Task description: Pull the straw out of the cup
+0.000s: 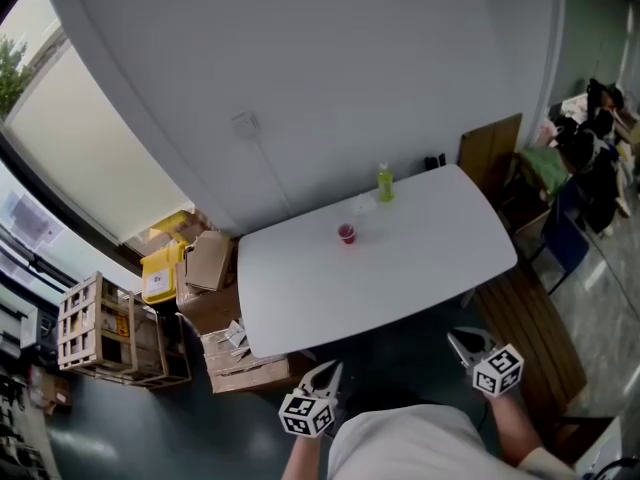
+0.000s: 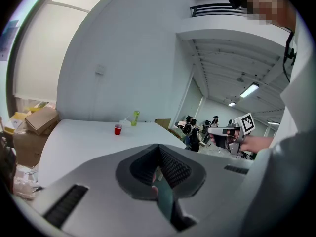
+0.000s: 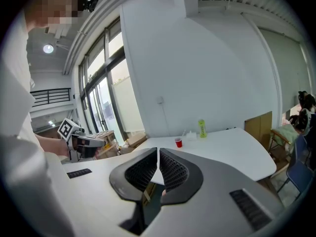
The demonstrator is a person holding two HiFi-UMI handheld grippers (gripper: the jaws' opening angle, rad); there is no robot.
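Closest in, at the bottom of the head view, the person is holding both tools short of the table's near edge, well apart from each other; the left gripper (image 1: 331, 370) is pointing toward the table beside the pale shirt, and the right gripper (image 1: 460, 337) is doing likewise on the other side. Neither claw is gripping anything. In the left gripper view the ribbed pads (image 2: 175, 169) are pressing together at the tips with nothing between them; in the right gripper view the pads (image 3: 171, 172) are meeting the same way, closed and empty.

Beyond them the white table (image 1: 430, 258) is stretching away toward the wall; the red cup (image 1: 347, 233) is standing upright on its far half, well out of reach of either claw. Whether a straw is standing in it cannot be told at this range. Just past the cup a small clear item (image 1: 363, 206) is lying on the tabletop, too small to identify; beside that, nearer the wall, a green bottle (image 1: 385, 183) is standing upright.

Off the table's left end, cardboard boxes (image 1: 210, 260) are sitting on the floor by a yellow box (image 1: 160, 273); a wooden crate (image 1: 95, 328) is standing further left. At the far right corner a wooden board (image 1: 490, 153) is leaning against the wall.
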